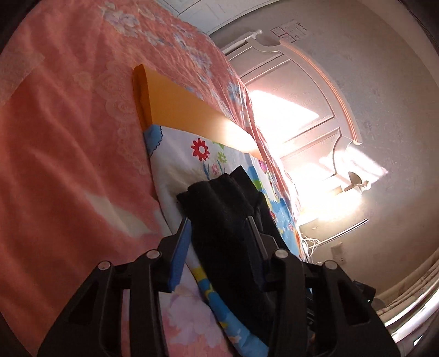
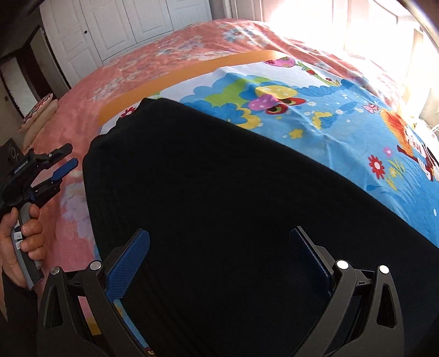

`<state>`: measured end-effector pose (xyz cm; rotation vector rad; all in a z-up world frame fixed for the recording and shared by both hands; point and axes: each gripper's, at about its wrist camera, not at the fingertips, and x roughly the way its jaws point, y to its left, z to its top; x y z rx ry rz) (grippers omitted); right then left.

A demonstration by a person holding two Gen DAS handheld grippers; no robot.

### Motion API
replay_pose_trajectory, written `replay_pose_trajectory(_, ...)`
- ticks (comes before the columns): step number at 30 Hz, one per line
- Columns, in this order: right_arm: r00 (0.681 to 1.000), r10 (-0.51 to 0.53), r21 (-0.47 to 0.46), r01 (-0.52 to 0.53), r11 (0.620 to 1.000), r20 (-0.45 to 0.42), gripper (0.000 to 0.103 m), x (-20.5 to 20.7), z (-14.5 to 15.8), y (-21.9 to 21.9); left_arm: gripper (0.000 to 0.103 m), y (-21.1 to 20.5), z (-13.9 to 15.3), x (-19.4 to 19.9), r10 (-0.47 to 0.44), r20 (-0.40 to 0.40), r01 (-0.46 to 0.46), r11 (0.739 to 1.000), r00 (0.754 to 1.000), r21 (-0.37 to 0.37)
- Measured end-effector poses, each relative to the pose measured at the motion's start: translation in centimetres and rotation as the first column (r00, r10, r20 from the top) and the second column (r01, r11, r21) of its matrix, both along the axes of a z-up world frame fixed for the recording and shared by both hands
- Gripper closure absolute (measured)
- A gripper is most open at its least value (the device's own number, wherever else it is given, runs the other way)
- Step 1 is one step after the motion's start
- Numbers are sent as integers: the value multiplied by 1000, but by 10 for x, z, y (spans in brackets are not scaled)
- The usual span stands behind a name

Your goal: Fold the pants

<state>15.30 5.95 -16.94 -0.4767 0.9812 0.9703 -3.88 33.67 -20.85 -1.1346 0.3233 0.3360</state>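
Note:
The black pants (image 2: 219, 164) lie flat on a bright cartoon sheet (image 2: 301, 109) on the bed. My right gripper (image 2: 219, 234) hovers over their near part, tilted down, jaws wide open and nothing pinched. At the left of the right wrist view a hand (image 2: 24, 233) holds my left gripper (image 2: 70, 156). It is open, just off the left edge of the pants, with nothing between its fingers. The left wrist view is rolled. It looks along the bed at a bunched end of the pants (image 1: 219, 197), which shows beyond my left gripper (image 1: 218, 219).
The sheet has an orange border (image 2: 178, 74) and lies on a pink floral bedspread (image 2: 164, 46). White wardrobe doors (image 2: 123, 22) stand behind the bed. A white headboard (image 1: 315, 90) sits in strong sunlight. A small cushion (image 2: 38, 109) lies off the bed's left side.

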Motion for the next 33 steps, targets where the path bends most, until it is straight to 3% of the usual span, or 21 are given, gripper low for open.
replay_pose_trajectory(2, 997, 4, 15, -5, 1000, 71, 5, -8, -4, -3, 64, 1, -9, 3, -17, 39, 20, 997, 999, -77)
replay_pose_trajectory(4, 999, -9, 31, 7, 999, 49, 4, -4, -5, -5, 64, 2, -14, 10, -29, 66, 37, 992, 997, -118)
replay_pose_trajectory(9, 997, -17, 28, 15, 999, 75, 5, -5, -7, -5, 64, 9, -29, 26, -13, -14, 10, 985, 1000, -171)
replay_pose_trajectory(13, 997, -21, 33, 18, 999, 76, 5, -5, -7, -6, 64, 18, -39, 35, -22, 19, 25, 976, 1000, -216)
replay_pose_trajectory(16, 997, -25, 36, 23, 999, 78, 5, -6, -7, -8, 72, 27, -42, 45, -21, 20, 25, 975, 1000, -222)
replay_pose_trajectory(17, 997, -27, 36, 24, 999, 79, 5, -7, -7, -8, 83, 30, -43, 48, -23, 18, 27, 974, 1000, -226)
replay_pose_trajectory(18, 997, -28, 37, 25, 999, 79, 5, -7, -7, -8, 88, 32, -43, 51, -25, 17, 28, 974, 1000, -227)
replay_pose_trajectory(20, 997, -29, 40, 26, 999, 78, 5, -7, -7, -8, 91, 29, -35, 50, -26, 18, 29, 981, 1000, -193)
replay_pose_trajectory(23, 996, -31, 40, 27, 999, 79, 5, -8, -7, -10, 91, 17, -7, 52, -34, -10, 33, 997, 999, -64)
replay_pose_trajectory(26, 997, -30, 40, 27, 999, 78, 5, -8, -7, -11, 91, 5, 17, 57, -40, -53, 42, 998, 998, 50)
replay_pose_trajectory(30, 999, -29, 41, 27, 999, 32, 5, -5, -1, -15, 91, 2, 26, 63, -43, -75, 49, 996, 996, 73)
replay_pose_trajectory(33, 993, -105, 144, 112, 983, -56, 5, 3, 21, -44, 91, 5, 24, 64, -46, -84, 51, 997, 995, 54)
